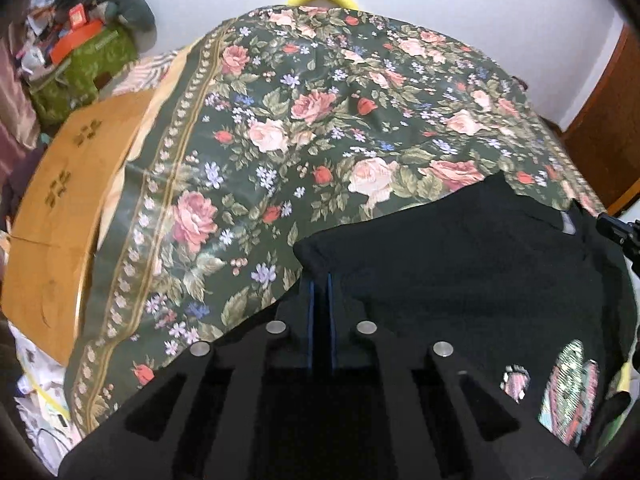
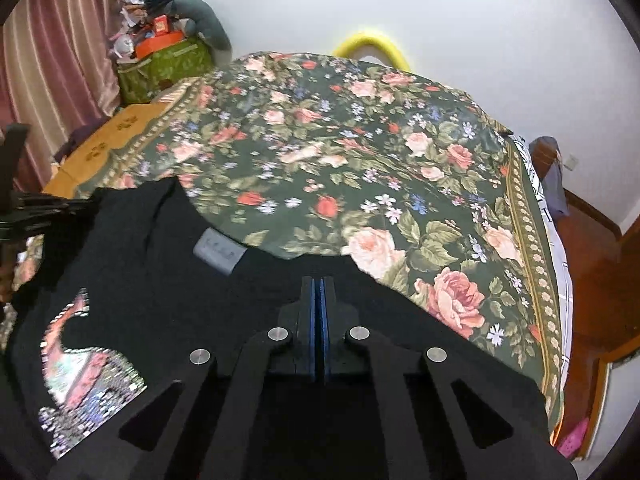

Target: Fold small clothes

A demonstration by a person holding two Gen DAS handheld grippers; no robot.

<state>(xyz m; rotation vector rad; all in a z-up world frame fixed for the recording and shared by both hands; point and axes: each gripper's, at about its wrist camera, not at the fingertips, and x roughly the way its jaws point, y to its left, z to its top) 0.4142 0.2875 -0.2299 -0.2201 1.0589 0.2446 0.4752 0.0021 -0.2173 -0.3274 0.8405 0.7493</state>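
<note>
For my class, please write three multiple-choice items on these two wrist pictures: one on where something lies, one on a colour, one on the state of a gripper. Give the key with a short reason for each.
1. Where does the black cotton T-shirt with a sequin picture lie?
A. On the dark green rose-print bedspread
B. On the wooden floor
C. On the pink curtain

2. What colour are the pads between the fingers of the right hand-held gripper?
A. Red
B. Blue
C. Yellow

3. How do the jaws of the left hand-held gripper stand?
A. Wide open
B. Closed at the shirt's edge
C. Out of view

Key: 1 A, the shirt spreads over the floral cloth in both views. 2 B, blue strips line the inner faces. 3 B, the pads are nearly together at the black fabric's edge.
</note>
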